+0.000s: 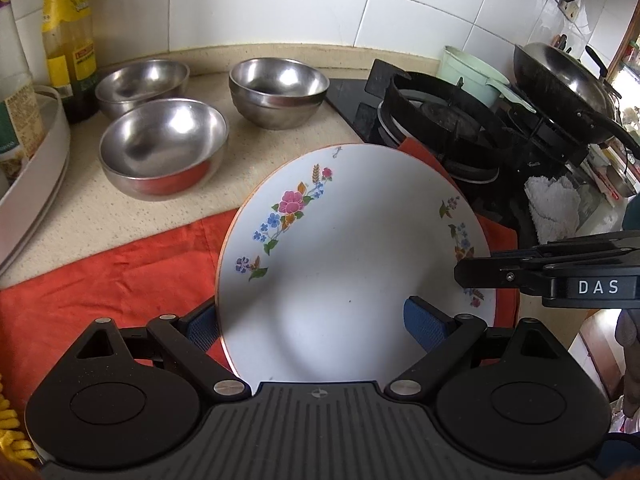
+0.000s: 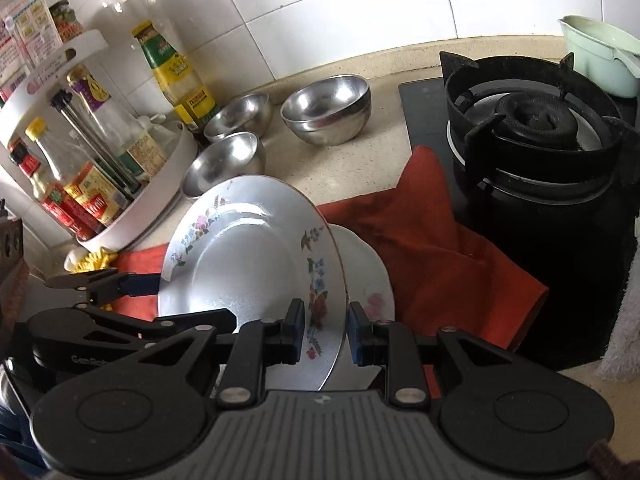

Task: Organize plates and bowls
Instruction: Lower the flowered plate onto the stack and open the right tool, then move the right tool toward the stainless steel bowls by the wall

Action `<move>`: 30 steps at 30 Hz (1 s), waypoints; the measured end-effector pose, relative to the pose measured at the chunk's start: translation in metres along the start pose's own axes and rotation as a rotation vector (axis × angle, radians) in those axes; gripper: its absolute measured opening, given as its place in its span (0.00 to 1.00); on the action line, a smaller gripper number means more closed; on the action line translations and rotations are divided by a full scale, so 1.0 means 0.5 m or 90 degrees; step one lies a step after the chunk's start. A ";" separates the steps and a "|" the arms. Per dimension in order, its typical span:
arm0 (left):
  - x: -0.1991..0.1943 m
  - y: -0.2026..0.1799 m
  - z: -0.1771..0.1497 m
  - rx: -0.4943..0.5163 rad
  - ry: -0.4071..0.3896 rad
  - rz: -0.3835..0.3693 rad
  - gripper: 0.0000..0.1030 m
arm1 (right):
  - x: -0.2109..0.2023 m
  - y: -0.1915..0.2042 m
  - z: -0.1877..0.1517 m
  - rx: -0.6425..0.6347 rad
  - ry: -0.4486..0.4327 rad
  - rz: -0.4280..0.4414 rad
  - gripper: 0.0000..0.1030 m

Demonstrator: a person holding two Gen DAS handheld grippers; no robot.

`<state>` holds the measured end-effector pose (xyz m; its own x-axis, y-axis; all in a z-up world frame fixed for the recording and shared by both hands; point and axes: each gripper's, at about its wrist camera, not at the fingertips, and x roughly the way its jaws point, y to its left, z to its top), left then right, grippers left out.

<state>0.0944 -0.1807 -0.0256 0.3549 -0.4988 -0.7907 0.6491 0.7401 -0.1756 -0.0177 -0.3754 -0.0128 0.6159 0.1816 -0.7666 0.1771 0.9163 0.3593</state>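
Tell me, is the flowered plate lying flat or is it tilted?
Tilted. The flowered plate stands on edge over the red cloth, its rim between the right gripper fingers.

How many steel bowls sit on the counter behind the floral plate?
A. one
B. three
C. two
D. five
B: three steel bowls show on the counter beyond the floral plate, one nearest, one behind it at the left, one at the right by the stove.
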 end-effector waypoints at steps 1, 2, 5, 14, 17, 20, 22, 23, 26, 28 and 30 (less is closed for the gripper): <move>0.003 0.000 -0.001 -0.001 0.002 0.000 0.93 | 0.002 0.000 0.001 -0.005 0.001 -0.004 0.22; 0.006 0.000 -0.001 -0.004 0.003 -0.001 0.92 | 0.004 0.001 0.001 -0.010 0.000 -0.008 0.22; 0.014 0.004 0.001 -0.011 0.012 0.002 0.89 | 0.008 0.002 0.000 -0.025 0.000 -0.021 0.23; -0.004 0.008 0.016 -0.009 -0.023 0.016 0.90 | 0.007 0.009 0.016 -0.090 -0.033 -0.050 0.24; -0.005 0.009 0.020 -0.008 -0.025 0.022 0.91 | 0.010 0.007 0.021 -0.089 -0.035 -0.047 0.24; -0.005 0.014 0.023 -0.009 -0.026 0.027 0.91 | 0.015 0.010 0.027 -0.091 -0.034 -0.040 0.24; -0.006 0.018 0.027 -0.011 -0.029 0.032 0.91 | 0.017 0.016 0.032 -0.097 -0.037 -0.034 0.24; -0.008 0.020 0.029 -0.012 -0.032 0.034 0.91 | 0.019 0.019 0.035 -0.099 -0.039 -0.033 0.24; -0.011 0.030 0.036 -0.017 -0.039 0.048 0.91 | 0.026 0.030 0.049 -0.111 -0.043 -0.026 0.24; -0.015 0.038 0.041 -0.025 -0.045 0.060 0.92 | 0.034 0.039 0.063 -0.122 -0.045 -0.017 0.24; -0.021 0.048 0.047 -0.036 -0.051 0.071 0.92 | 0.043 0.048 0.077 -0.135 -0.046 -0.008 0.25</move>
<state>0.1223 -0.1684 -0.0077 0.4771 -0.4445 -0.7582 0.5647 0.8160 -0.1231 0.0295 -0.3634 -0.0002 0.6698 0.1503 -0.7272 0.0243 0.9743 0.2238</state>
